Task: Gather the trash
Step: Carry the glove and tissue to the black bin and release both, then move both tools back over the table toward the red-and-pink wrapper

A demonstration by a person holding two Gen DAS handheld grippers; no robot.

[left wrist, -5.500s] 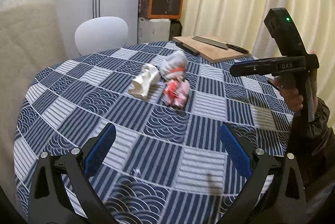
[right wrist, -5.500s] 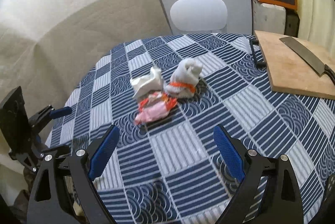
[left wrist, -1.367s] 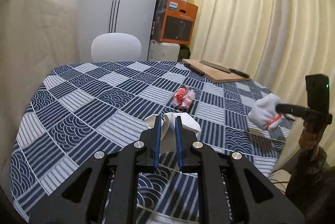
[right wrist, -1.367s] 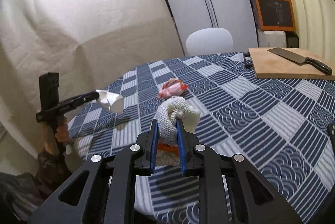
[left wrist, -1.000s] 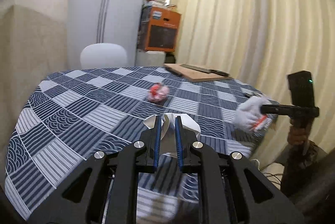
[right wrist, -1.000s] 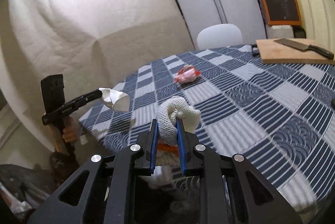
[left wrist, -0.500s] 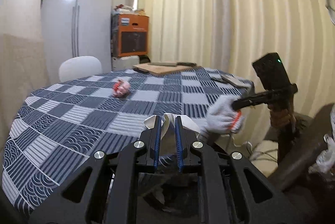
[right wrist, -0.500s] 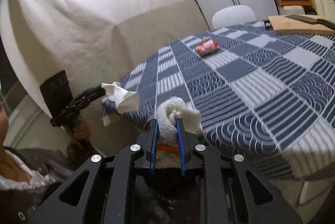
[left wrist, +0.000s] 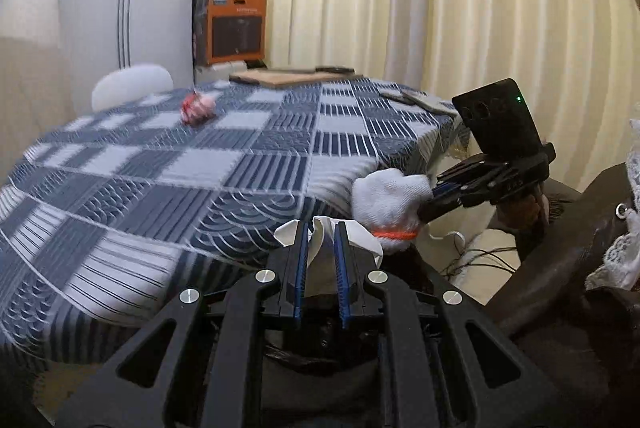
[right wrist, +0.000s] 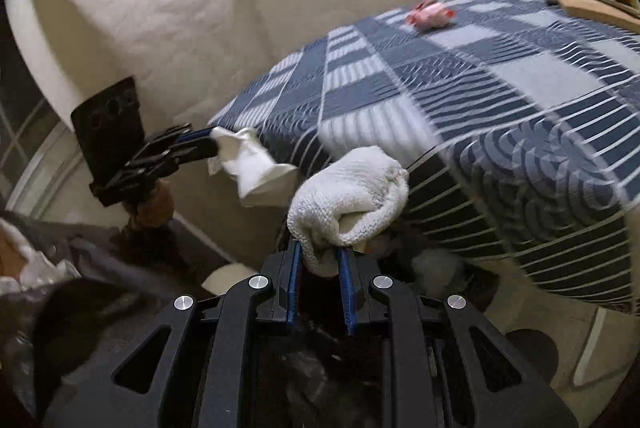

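Note:
My left gripper is shut on a crumpled white paper, held past the table's near edge. In the right wrist view the left gripper and its paper hang left of the table. My right gripper pinches a balled white knit glove with an orange cuff; its jaws are opening slightly with the glove still between the pads. From the left, the right gripper and glove sit just beside the paper. A pink wrapper lies on the table.
A dark opening shows below both grippers, contents unclear. A cutting board with a knife sits at the table's far side, an orange box and a white chair behind. Curtains hang on the right. A dark sleeve is close.
Both grippers have left the tabletop, dropped below its edge and come close together, each still holding its item. The pink wrapper has stayed on the table.

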